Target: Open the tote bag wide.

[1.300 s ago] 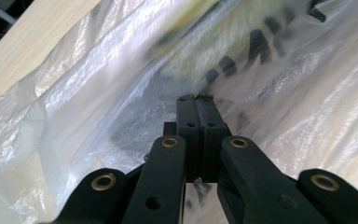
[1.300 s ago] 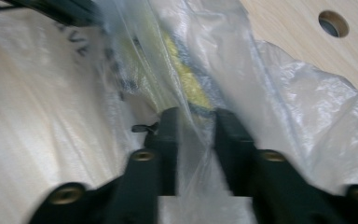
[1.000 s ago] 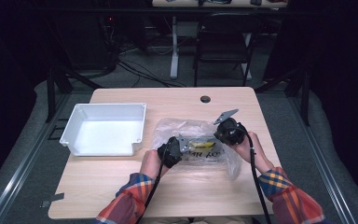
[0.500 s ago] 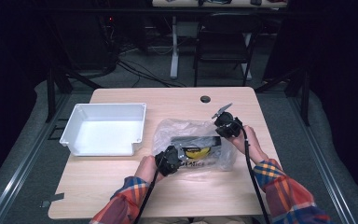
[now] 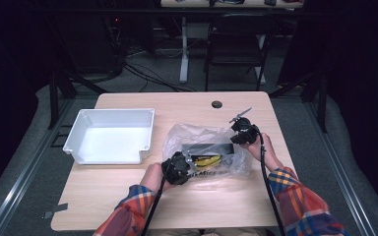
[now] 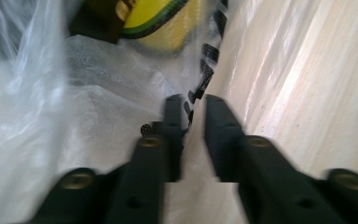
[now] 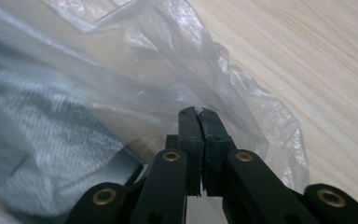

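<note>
The right tool (image 7: pixel 199 112) pinches the far edge of the clear bag (image 5: pixel 206 140) with its jaws pressed together on the film. The left tool (image 6: pixel 193 105) sits at the bag's near edge — its jaws have just been opening to a narrow gap, film and a patterned strip between them. Ahead of the left tool, inside the bag, lies a black-and-yellow pack (image 5: pixel 207 158) — all on the desk (image 5: pixel 226 206), white bin (image 5: pixel 109 142) to its left.

Crinkled glossy clear plastic bag (image 5: pixel 204 142); matt pale wood-grain table (image 5: pixel 177 206)
</note>
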The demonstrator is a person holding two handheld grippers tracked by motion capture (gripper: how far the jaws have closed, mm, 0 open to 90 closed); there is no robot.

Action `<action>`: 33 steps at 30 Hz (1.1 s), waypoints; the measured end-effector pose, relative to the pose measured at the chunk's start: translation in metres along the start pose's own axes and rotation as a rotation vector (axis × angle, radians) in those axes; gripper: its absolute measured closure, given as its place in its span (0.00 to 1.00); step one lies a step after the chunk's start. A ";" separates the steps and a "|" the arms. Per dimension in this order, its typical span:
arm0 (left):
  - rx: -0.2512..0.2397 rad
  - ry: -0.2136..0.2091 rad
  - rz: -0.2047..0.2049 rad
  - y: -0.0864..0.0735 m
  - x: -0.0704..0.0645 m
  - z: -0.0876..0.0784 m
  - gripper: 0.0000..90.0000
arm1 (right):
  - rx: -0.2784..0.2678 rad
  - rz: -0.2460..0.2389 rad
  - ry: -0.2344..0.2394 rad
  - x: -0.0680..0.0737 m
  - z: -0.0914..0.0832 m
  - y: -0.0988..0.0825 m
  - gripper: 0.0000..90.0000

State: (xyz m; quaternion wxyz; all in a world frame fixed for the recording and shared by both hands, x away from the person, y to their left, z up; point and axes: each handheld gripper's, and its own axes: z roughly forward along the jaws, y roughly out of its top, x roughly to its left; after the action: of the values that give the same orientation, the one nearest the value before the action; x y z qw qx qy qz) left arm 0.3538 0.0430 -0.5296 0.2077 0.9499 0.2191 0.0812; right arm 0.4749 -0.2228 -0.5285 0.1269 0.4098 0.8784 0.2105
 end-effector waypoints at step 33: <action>0.096 0.467 -0.253 0.015 0.063 0.025 0.96 | -0.050 0.043 0.025 -0.002 -0.001 -0.006 0.94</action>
State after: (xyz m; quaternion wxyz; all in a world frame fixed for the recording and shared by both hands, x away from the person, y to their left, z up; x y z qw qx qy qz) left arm 0.4212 0.0503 -0.5417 0.1145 0.8794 0.3815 0.2610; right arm 0.4717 -0.2276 -0.5308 0.1214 0.4225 0.8655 0.2401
